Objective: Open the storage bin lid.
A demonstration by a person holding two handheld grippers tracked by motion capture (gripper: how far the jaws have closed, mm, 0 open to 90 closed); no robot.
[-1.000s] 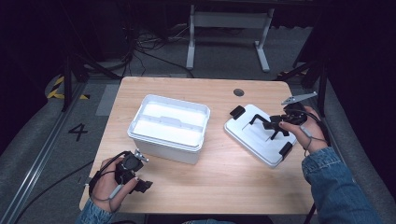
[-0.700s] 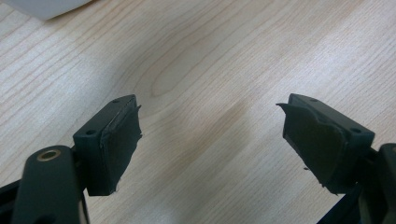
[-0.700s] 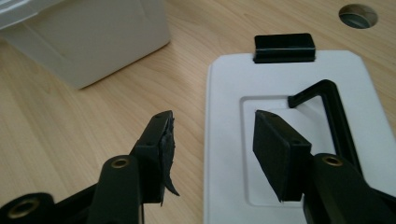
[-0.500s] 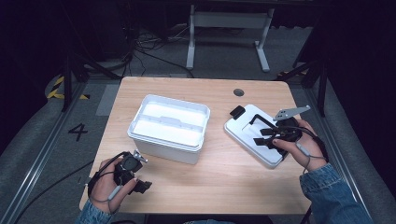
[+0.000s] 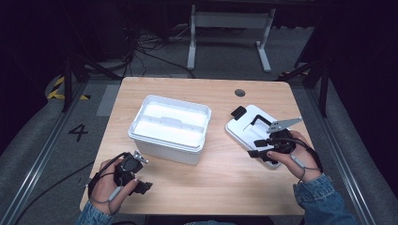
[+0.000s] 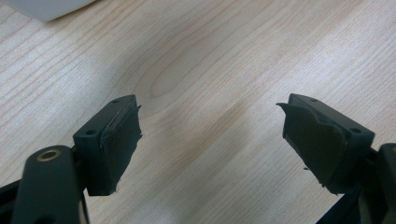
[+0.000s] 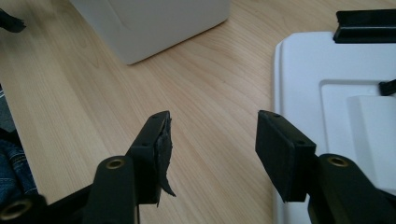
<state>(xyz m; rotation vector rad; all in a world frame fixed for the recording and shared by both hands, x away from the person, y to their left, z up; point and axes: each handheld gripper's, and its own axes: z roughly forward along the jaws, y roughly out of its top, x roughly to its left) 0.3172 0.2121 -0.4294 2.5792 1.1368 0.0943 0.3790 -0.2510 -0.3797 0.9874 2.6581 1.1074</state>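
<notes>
Bin: we record a white plastic bin point(image 5: 170, 127), uncovered, standing left of centre on the counter point(image 5: 220, 183); a corner of it shows at the top of the right gripper view point(image 7: 154, 23).
Lid: we find a white lid point(image 5: 251, 126) with black clips lying flat on the counter, right of the bin and apart from it; its edge shows at the right of the right gripper view point(image 7: 327, 93).
Right hand-held gripper: we see it point(image 5: 261, 147) over the near part of the lid, jaws set wide, nothing between them, the counter's bare wood in the gap point(image 7: 212, 140).
Left hand-held gripper: we see it point(image 5: 143, 186) at the near left of the counter, just before the bin, jaws spread wide over bare wood point(image 6: 210, 135), holding nothing.
Counter: we note light wood with a dark round hole point(image 5: 240, 92) near the far edge.
Surroundings: we list a dark floor with cables and a white frame point(image 5: 230, 21) beyond the counter.
</notes>
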